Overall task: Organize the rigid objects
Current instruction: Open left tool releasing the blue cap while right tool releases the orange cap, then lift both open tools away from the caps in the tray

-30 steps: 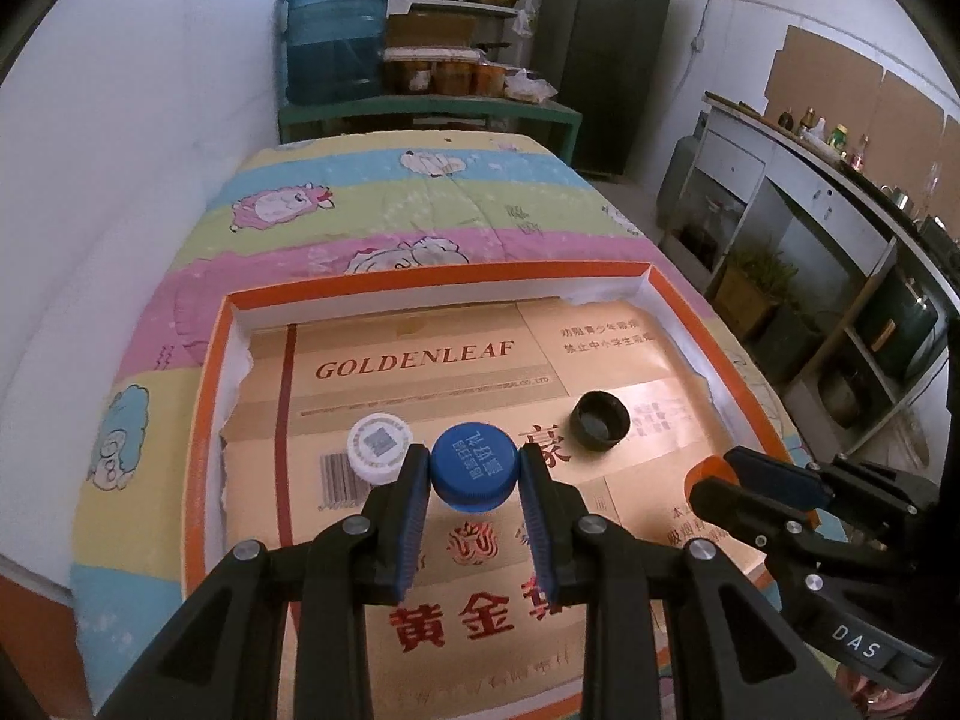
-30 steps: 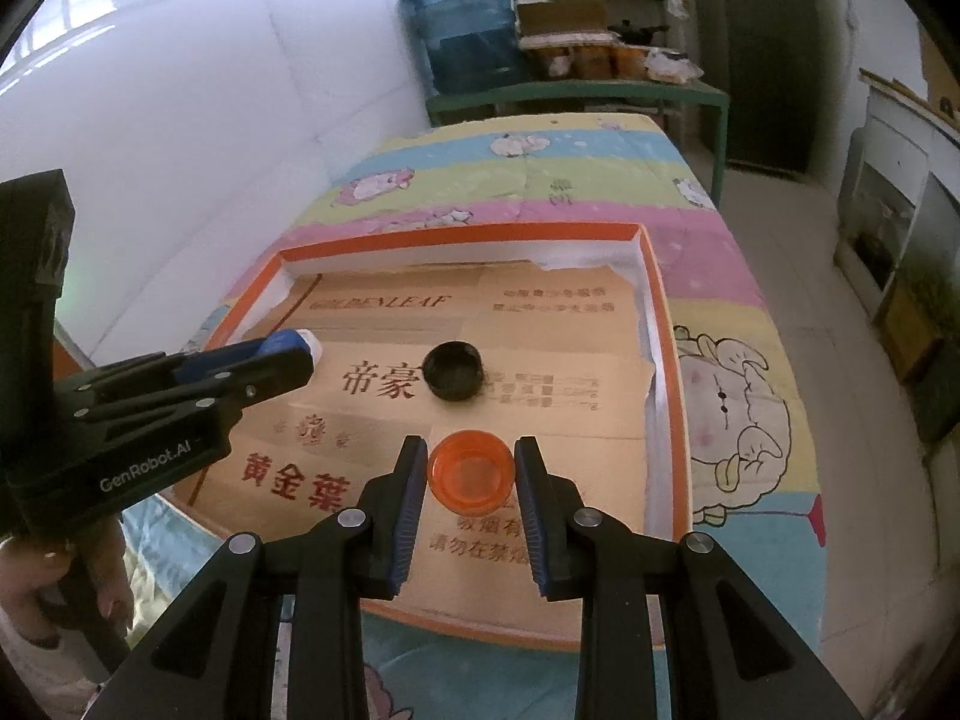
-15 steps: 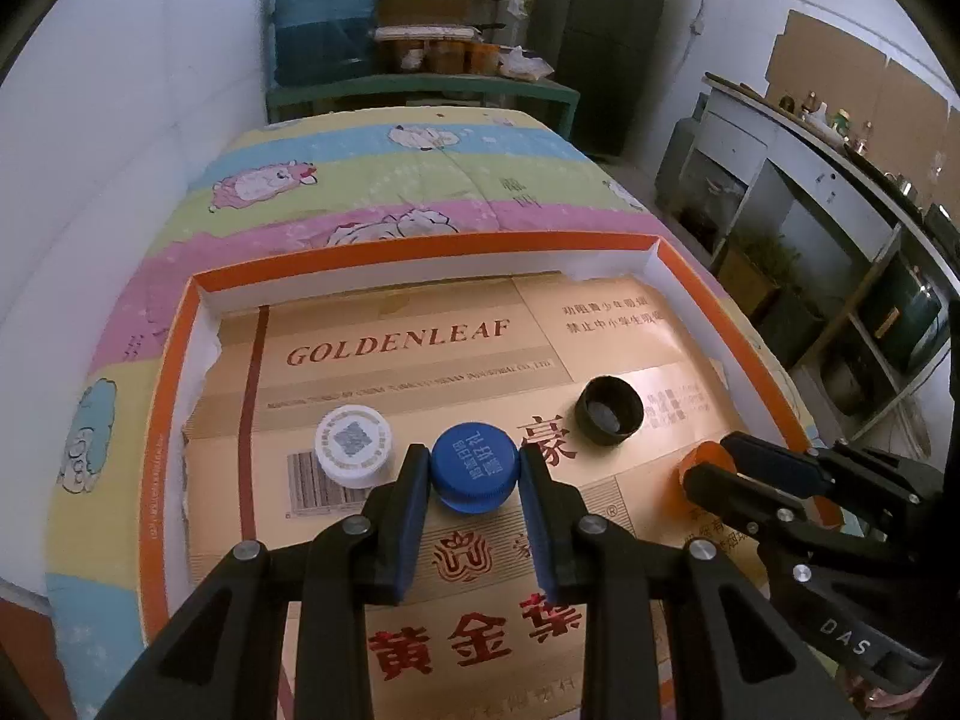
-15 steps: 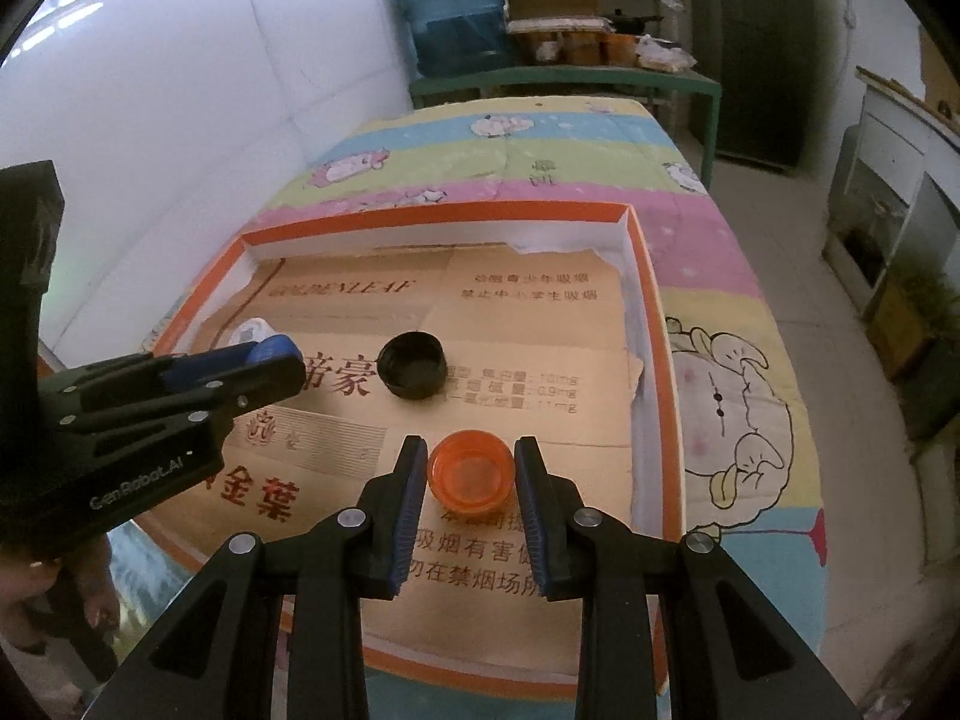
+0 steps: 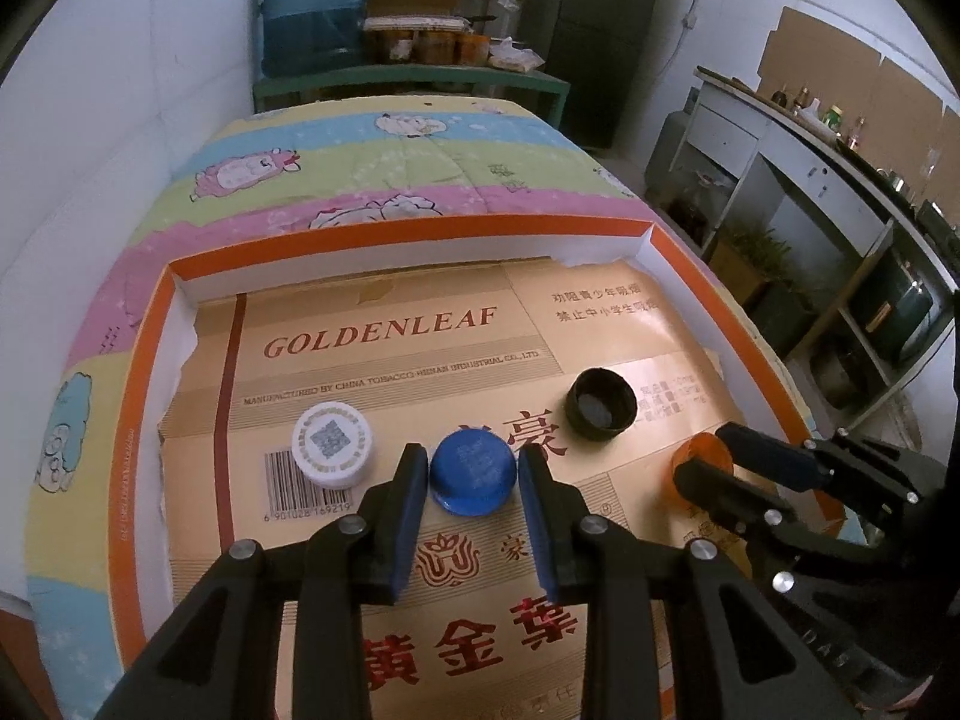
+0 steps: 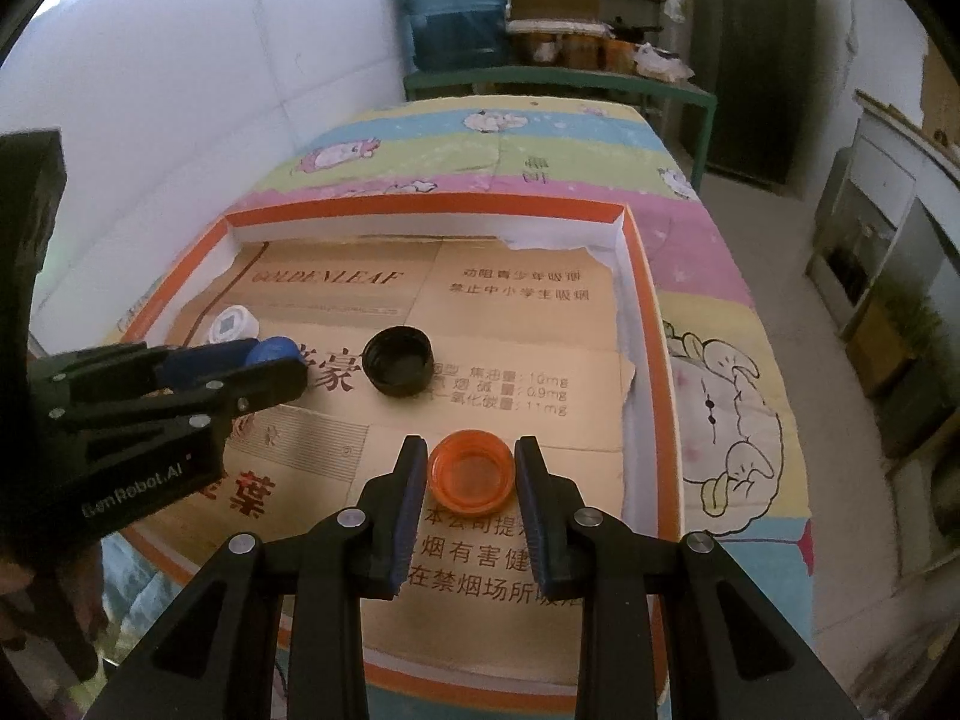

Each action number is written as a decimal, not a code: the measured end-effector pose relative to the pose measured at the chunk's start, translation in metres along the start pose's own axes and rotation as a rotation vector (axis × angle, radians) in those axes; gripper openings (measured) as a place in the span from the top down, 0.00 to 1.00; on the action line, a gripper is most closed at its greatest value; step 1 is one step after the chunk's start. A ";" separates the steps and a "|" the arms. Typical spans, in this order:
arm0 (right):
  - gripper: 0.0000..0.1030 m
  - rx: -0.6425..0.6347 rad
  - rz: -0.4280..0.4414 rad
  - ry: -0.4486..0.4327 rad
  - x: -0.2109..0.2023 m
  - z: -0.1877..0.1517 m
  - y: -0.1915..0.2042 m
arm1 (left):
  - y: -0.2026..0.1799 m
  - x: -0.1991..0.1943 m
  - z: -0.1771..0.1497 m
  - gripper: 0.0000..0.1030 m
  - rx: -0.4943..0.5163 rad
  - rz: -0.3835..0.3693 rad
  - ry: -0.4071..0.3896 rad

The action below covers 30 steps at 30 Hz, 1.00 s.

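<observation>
A blue bottle cap (image 5: 474,471) sits top side up between the pads of my left gripper (image 5: 474,474), which is shut on it just over the cardboard. Left of it lies a white cap (image 5: 332,446) with a printed code. A black cap (image 5: 602,405) rests open side up to the right. My right gripper (image 6: 471,477) is shut on an orange cap (image 6: 471,474), open side up, near the tray's right wall. In the right wrist view the left gripper (image 6: 264,366) reaches in from the left with the blue cap (image 6: 273,351), short of the black cap (image 6: 399,367).
An orange-rimmed shallow tray (image 5: 414,237) lined with printed cardboard (image 5: 384,330) holds everything. It lies on a bed with a striped cartoon quilt (image 5: 390,150). A white wall runs along the left, a blue water jug (image 5: 315,6) and shelves stand beyond, cabinets at the right.
The left gripper has sunk a little toward the cardboard with the blue cap still in it. The right gripper has tipped slightly and keeps the orange cap.
</observation>
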State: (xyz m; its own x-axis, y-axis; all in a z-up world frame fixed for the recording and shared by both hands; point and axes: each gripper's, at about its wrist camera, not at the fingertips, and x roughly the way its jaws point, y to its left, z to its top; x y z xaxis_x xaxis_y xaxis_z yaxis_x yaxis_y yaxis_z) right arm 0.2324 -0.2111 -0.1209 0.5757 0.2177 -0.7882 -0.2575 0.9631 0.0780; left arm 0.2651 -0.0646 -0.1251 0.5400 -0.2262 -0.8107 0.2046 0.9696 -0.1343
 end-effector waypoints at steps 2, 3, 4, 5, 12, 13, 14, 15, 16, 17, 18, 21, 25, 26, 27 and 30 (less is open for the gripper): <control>0.70 -0.012 -0.002 0.013 0.002 -0.001 0.002 | 0.000 -0.001 0.001 0.68 -0.003 0.002 0.004; 0.69 -0.013 -0.002 0.017 0.003 -0.002 0.002 | 0.000 -0.002 0.001 0.63 -0.003 0.002 0.006; 0.66 -0.014 -0.001 0.015 0.003 -0.003 0.002 | -0.001 -0.002 0.000 0.57 -0.002 0.002 0.006; 0.60 -0.014 -0.001 0.012 0.002 -0.003 0.002 | -0.001 -0.003 0.000 0.55 -0.002 0.005 0.006; 0.51 -0.011 -0.012 -0.009 -0.005 -0.004 0.003 | -0.002 -0.014 -0.004 0.54 -0.003 0.007 -0.005; 0.51 -0.010 -0.012 -0.010 -0.006 -0.005 0.003 | -0.002 -0.016 -0.005 0.54 -0.001 0.009 -0.009; 0.51 -0.008 -0.012 -0.011 -0.007 -0.006 0.003 | -0.002 -0.019 -0.006 0.54 0.001 0.010 -0.015; 0.51 -0.007 -0.012 -0.011 -0.008 -0.006 0.003 | -0.002 -0.023 -0.007 0.54 0.002 0.011 -0.024; 0.51 -0.006 -0.013 -0.012 -0.009 -0.007 0.004 | -0.003 -0.026 -0.008 0.54 0.004 0.011 -0.030; 0.51 -0.006 -0.013 -0.012 -0.010 -0.008 0.004 | -0.003 -0.029 -0.009 0.54 0.005 0.008 -0.032; 0.51 -0.005 -0.014 -0.013 -0.012 -0.009 0.005 | -0.003 -0.031 -0.009 0.54 0.006 0.007 -0.034; 0.51 -0.003 -0.013 -0.017 -0.016 -0.010 0.007 | -0.003 -0.038 -0.011 0.54 0.005 0.008 -0.037; 0.51 -0.001 -0.015 -0.024 -0.023 -0.012 0.008 | -0.003 -0.051 -0.016 0.54 -0.001 0.021 -0.065; 0.51 0.000 -0.015 -0.027 -0.025 -0.013 0.009 | -0.003 -0.056 -0.018 0.54 -0.004 0.025 -0.079; 0.51 0.001 -0.015 -0.030 -0.028 -0.013 0.010 | -0.002 -0.059 -0.019 0.54 -0.006 0.028 -0.089; 0.51 0.000 -0.016 -0.037 -0.034 -0.015 0.013 | 0.001 -0.072 -0.023 0.54 -0.020 0.035 -0.124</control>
State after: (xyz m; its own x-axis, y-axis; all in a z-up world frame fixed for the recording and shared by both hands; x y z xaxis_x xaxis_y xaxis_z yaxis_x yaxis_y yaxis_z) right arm 0.1976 -0.2086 -0.1025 0.6083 0.2080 -0.7660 -0.2476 0.9666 0.0659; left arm 0.2075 -0.0457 -0.0802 0.6436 -0.2009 -0.7386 0.1679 0.9785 -0.1198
